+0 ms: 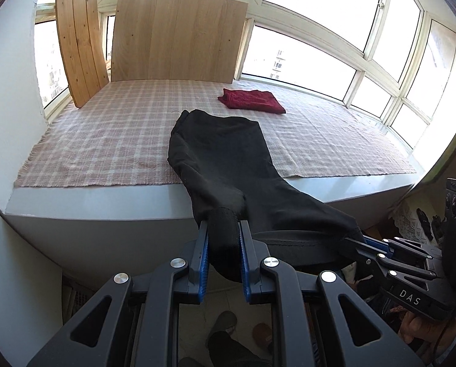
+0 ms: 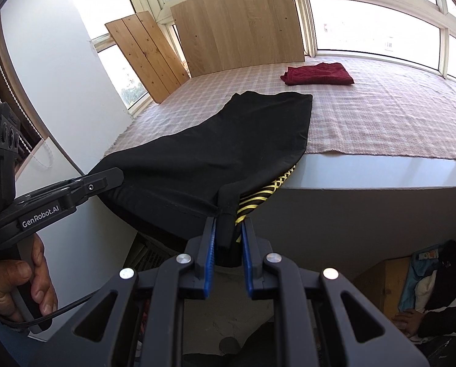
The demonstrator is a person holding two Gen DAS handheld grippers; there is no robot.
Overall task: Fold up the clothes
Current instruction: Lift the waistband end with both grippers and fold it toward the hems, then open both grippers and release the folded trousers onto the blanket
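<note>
Two grippers share one black garment (image 1: 224, 153), and both are clenched on its near edge. The left gripper (image 1: 223, 238) pinches a bunched corner between its blue pads; the right gripper (image 2: 228, 229) pinches another corner, where a strip of yellow-striped fabric (image 2: 267, 194) peeks out from under the black cloth.

From either gripper the garment runs away toward 12 o'clock: its near end hangs off the front edge of the platform (image 1: 105, 214), while its far end lies on the checked cloth (image 1: 105, 134). So its long axis points straight out from the person, and the held edge spans between the two grippers, which look about equally near to it. Any fold would likely turn on that axis — carrying the held edge forward over the part that rests on the cloth, or drawing the whole piece further onto the platform to flatten it; the pictures do not settle which.

A folded red garment (image 1: 252, 101) lies at about 1 o'clock beyond the black one, well apart from it, near the wooden boards (image 1: 179, 36) leaning against the window.

Only the right wrist view shows the yellow stripes and the hand (image 2: 23, 281) gripping the left tool. The left wrist view shows the garment's far end curling upward — a rumple hidden from the other side.
</note>
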